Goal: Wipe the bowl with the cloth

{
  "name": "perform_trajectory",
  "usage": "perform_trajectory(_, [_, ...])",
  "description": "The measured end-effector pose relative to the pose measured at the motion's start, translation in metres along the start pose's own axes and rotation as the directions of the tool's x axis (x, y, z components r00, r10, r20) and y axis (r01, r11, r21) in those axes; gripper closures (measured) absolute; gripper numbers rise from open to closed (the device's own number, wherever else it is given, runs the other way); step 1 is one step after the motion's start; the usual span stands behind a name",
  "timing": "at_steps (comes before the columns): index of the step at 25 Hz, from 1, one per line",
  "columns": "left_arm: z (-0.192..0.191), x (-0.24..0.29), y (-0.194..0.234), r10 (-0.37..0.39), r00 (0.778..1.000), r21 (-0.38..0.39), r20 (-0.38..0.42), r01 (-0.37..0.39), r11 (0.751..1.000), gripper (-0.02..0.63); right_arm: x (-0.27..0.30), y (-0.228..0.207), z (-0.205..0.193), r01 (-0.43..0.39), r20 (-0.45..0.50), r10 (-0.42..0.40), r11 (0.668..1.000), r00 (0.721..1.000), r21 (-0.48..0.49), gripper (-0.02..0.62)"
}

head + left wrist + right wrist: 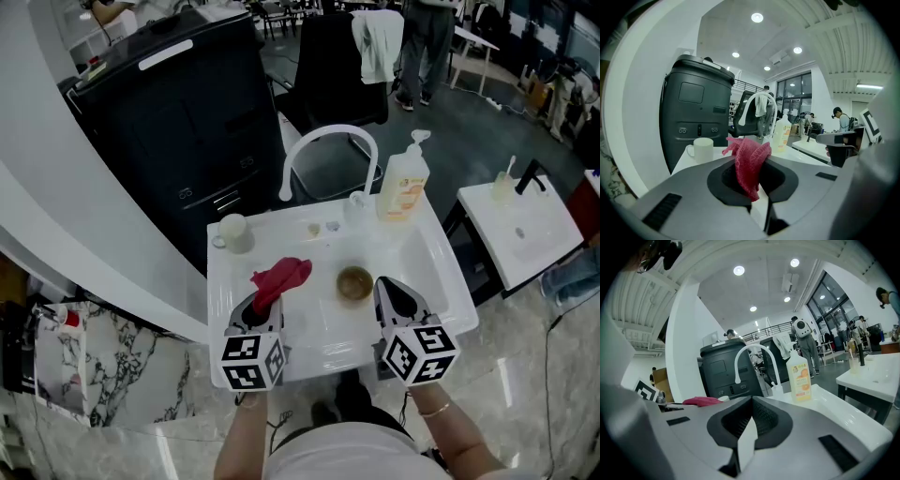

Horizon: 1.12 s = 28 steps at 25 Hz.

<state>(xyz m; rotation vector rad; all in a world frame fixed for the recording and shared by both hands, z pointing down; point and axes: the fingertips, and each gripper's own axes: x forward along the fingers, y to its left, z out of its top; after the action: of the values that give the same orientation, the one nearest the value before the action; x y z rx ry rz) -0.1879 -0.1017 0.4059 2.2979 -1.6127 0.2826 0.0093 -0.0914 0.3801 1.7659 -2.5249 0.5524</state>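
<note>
A small brown bowl (pixel 354 283) stands in the white sink (pixel 441 262), just ahead of my right gripper (pixel 396 292). That gripper is shut with nothing between its jaws (pixel 751 420). My left gripper (pixel 265 300) is shut on the red cloth (pixel 279 277), which sticks up and forward out of the jaws. In the left gripper view the red cloth (pixel 749 164) hangs bunched between the pads. From the right gripper view the cloth (pixel 701 401) shows at the left; the bowl is hidden there.
A white mug (pixel 232 232) stands at the sink's back left. A curved white faucet (pixel 328 141) and a soap bottle (pixel 403 183) stand at the back rim. A black bin (pixel 178 103) is behind, and a second white sink (pixel 520 230) at the right.
</note>
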Motion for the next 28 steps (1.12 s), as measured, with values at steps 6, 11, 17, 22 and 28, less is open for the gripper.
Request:
perform_trajectory(6, [-0.004, -0.011, 0.002, -0.004, 1.000, -0.006, 0.001, 0.004, 1.000, 0.560, -0.009, 0.005, 0.000, 0.021, 0.011, -0.021, 0.999, 1.000, -0.030, 0.591])
perform_trajectory(11, [-0.005, -0.019, 0.001, -0.006, 1.000, -0.005, 0.004, 0.006, 1.000, 0.560, -0.014, 0.009, 0.000, 0.022, 0.010, -0.021, 0.999, 1.000, -0.046, 0.592])
perform_trajectory(17, [-0.003, -0.029, 0.000, -0.007, 1.000, -0.002, 0.017, 0.007, 1.000, 0.560, -0.018, 0.017, -0.004, 0.008, -0.001, -0.008, 0.999, 1.000, -0.047, 0.591])
perform_trajectory(22, [-0.004, -0.036, 0.001, -0.002, 1.000, -0.001, 0.022, 0.002, 1.000, 0.560, -0.022, 0.023, -0.004, 0.001, -0.002, -0.001, 0.998, 1.000, -0.056, 0.591])
perform_trajectory(28, [-0.006, -0.043, 0.000, -0.005, 1.000, 0.003, 0.024, 0.005, 1.000, 0.560, -0.027, 0.026, -0.008, 0.001, -0.004, -0.001, 0.998, 1.000, -0.062, 0.591])
